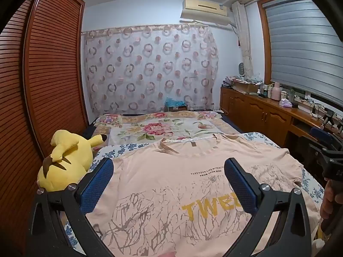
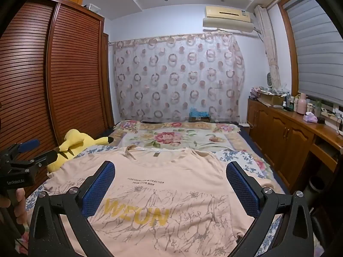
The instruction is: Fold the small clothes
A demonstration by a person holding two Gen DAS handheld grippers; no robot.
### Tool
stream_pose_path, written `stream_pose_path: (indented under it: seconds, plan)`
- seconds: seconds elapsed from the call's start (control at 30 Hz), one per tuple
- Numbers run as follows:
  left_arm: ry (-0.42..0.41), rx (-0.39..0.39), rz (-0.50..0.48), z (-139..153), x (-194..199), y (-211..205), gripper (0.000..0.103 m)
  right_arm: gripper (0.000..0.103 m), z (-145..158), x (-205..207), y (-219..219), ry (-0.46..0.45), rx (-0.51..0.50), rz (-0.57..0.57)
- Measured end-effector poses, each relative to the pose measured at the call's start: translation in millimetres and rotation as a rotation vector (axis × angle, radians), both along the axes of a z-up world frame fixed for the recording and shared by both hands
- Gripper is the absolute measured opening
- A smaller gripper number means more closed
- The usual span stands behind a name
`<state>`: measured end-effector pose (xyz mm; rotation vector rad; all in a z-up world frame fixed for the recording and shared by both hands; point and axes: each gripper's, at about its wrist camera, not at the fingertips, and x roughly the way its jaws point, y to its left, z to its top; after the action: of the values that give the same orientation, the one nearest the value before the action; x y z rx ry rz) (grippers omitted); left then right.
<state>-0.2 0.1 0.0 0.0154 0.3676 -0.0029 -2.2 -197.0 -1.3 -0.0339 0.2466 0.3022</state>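
Observation:
A pale peach T-shirt (image 1: 171, 184) with yellow letters and a brown branch print lies spread flat, front up, on the bed, collar toward the far side. It also shows in the right wrist view (image 2: 169, 192). My left gripper (image 1: 169, 167) is open and empty, held above the shirt's left half. My right gripper (image 2: 170, 169) is open and empty above the shirt's right half. The left gripper also shows at the left edge of the right wrist view (image 2: 40, 148), and the right one shows at the right edge of the left wrist view (image 1: 330, 160).
A yellow plush toy (image 1: 64, 160) lies on the bed left of the shirt. A floral blanket (image 1: 163, 128) covers the far part of the bed. A slatted wooden wardrobe (image 1: 49, 75) stands on the left. A wooden cabinet (image 1: 263, 111) with clutter runs along the right.

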Motion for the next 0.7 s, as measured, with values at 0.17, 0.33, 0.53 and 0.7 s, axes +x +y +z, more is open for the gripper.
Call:
stream_pose_path:
  seconds: [0.17,0.33,0.53,0.7]
  plan:
    - [0.002,0.003,0.005,0.3,1.3,-2.1,0.103,0.103,0.2,-0.1,-0.9,-0.001,0.004,0.002]
    - [0.001,-0.007,0.000,0.0,0.4,0.4,0.103,0.103,-1.1,0.5,0.2,-0.001,0.005,0.002]
    - [0.001,-0.009,-0.002,-0.2,0.3,0.3,0.103,0.103,-0.7,-0.2,-0.6,-0.002,0.008,0.003]
    - [0.001,-0.010,-0.002,-0.1,0.4,0.4,0.103,0.103,-1.4,-0.2,0.0,-0.002,0.010,0.002]
